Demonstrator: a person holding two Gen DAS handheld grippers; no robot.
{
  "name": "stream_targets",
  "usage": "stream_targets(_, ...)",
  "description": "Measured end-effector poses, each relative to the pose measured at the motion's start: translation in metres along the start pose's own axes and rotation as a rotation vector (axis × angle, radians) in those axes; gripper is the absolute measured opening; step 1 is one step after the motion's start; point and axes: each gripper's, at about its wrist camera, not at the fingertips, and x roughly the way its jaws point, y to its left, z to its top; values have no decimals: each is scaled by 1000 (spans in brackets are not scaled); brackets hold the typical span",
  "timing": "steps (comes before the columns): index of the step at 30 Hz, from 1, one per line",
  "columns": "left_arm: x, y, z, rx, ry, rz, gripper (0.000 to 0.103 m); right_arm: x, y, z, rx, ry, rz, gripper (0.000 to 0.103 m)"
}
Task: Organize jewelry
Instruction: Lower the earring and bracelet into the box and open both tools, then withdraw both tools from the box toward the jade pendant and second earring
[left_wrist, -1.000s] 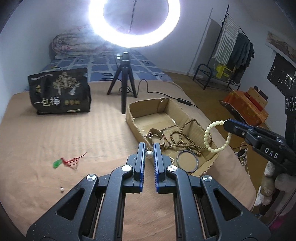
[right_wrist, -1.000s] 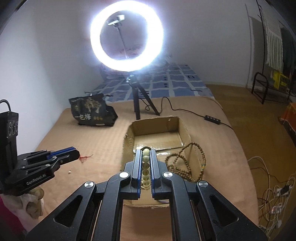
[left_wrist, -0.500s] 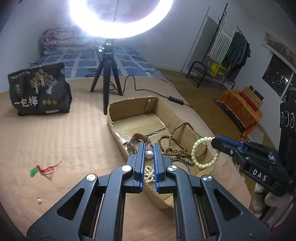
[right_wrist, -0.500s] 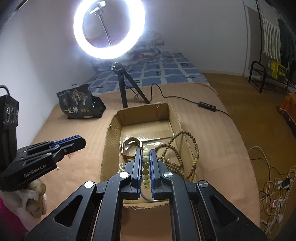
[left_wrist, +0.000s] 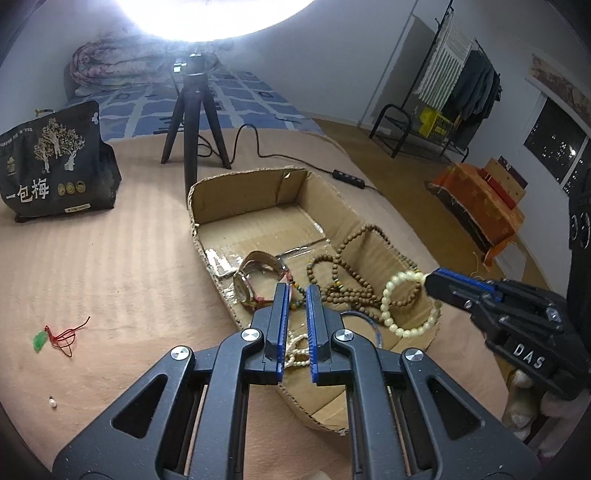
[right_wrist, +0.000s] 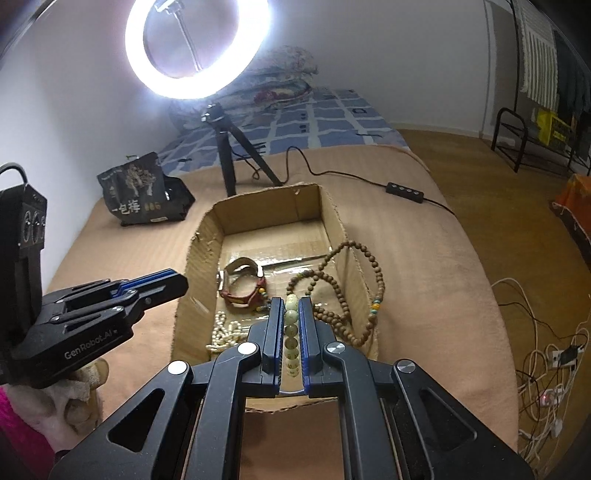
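Box (left_wrist: 207, 192) is set on bed w/ tripod (left_wrist: 192, 122) behind, bag (left_wrist: 55, 162) to left; watch (left_wrist: 255, 273), beads (left_wrist: 347, 280) laid inside.

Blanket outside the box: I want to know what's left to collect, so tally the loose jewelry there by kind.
Green pendant on red cord: 1
Small white bead: 1
Total: 2

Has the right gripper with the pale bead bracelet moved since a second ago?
Yes. The right gripper has carried the pale bead bracelet lower, from above the cardboard box's right wall to its near right corner.
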Motion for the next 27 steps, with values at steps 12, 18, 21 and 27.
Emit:
stream_targets(12,-10,1,0,4,-27,24,41,-11,-5,4,26,-34,-47,49)
stream_targets(18,-22,7,0,-1,-37,41,41,-16,1,7,18,-47,-53,53)
stream_targets(21,-29,13,-1,-6,-41,48,41,-19,6,8,13,-56,-56,55)
stream_targets(27,-46,28,-2,-15,-55,76,41,-23,18,12,1,-72,-53,63)
